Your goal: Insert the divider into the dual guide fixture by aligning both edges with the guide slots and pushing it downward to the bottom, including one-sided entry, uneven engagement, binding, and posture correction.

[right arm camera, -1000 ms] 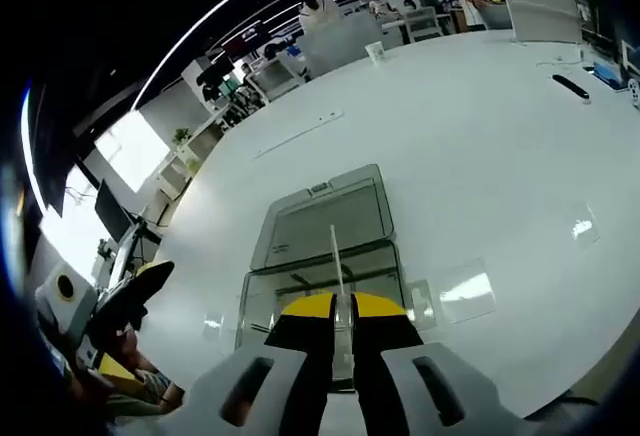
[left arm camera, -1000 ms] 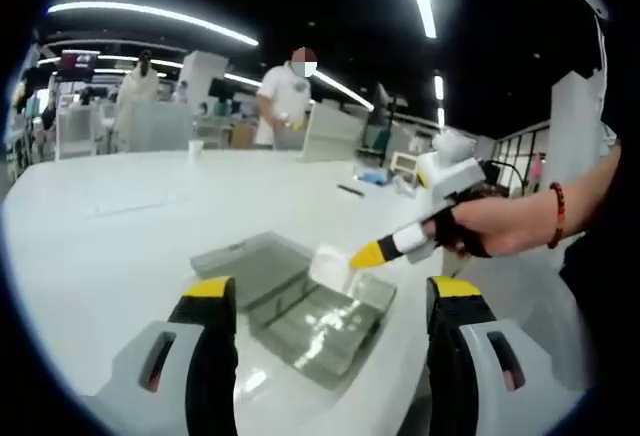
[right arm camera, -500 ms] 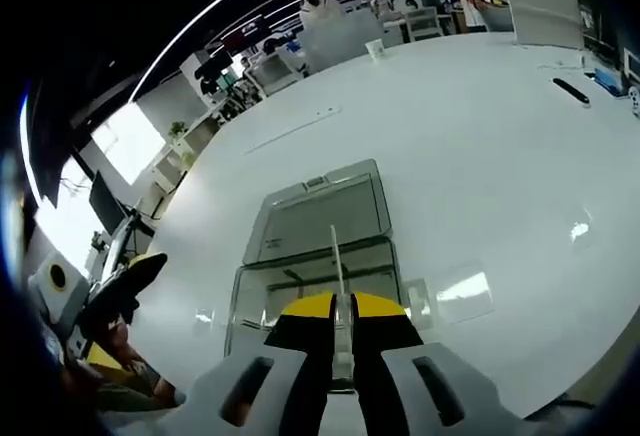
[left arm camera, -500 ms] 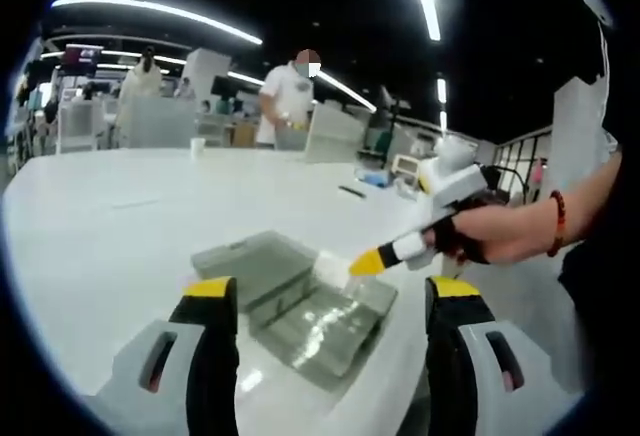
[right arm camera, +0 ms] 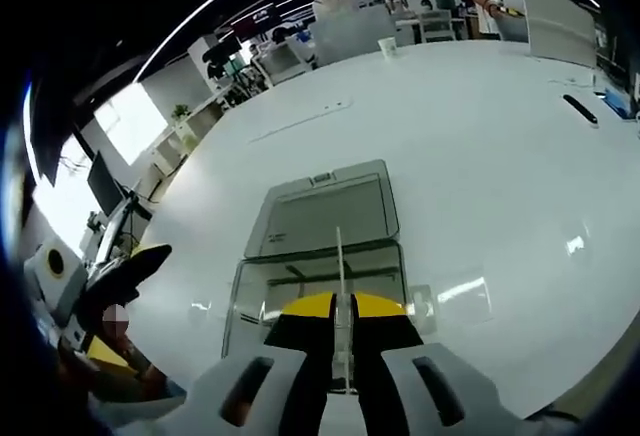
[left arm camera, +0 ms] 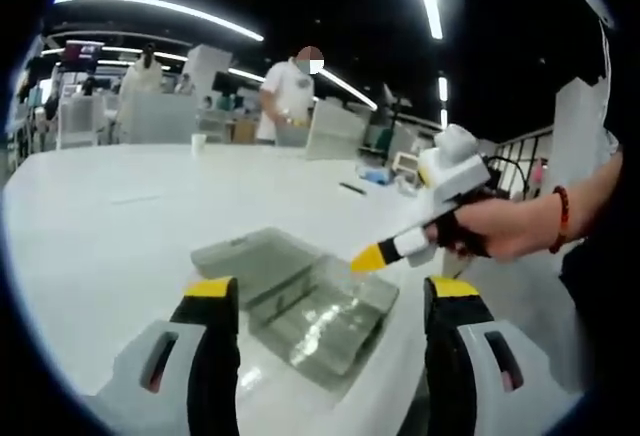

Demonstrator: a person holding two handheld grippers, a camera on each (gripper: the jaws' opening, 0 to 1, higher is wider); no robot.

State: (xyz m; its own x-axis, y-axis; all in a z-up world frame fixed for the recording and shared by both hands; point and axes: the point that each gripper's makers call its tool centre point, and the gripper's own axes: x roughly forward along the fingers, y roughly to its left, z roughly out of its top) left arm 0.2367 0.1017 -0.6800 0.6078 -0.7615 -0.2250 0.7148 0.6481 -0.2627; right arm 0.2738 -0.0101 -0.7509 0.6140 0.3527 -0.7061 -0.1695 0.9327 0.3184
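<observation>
The guide fixture [right arm camera: 300,281] is a clear rectangular box on the white table, with its flat lid [right arm camera: 325,211] lying open on the far side. My right gripper [right arm camera: 340,308] is shut on the thin clear divider [right arm camera: 339,261], seen edge-on and standing over the box's middle. How deep its lower edge sits I cannot tell. In the left gripper view the fixture [left arm camera: 310,301] lies between the open jaws of my left gripper [left arm camera: 333,291]. The right gripper [left arm camera: 368,256], held by a hand, hovers above the box's right side. The left gripper [right arm camera: 125,276] waits left of the box.
The white table [left arm camera: 110,226] stretches far to the left and back, and its near edge runs close by the fixture. A cup [left arm camera: 197,142] and a dark pen-like object [right arm camera: 580,107] lie far off. A person [left arm camera: 288,98] stands behind the table.
The right gripper has lifted slightly with the divider, whose clear face no longer catches light in the left gripper view. The left gripper has stayed open in place.
</observation>
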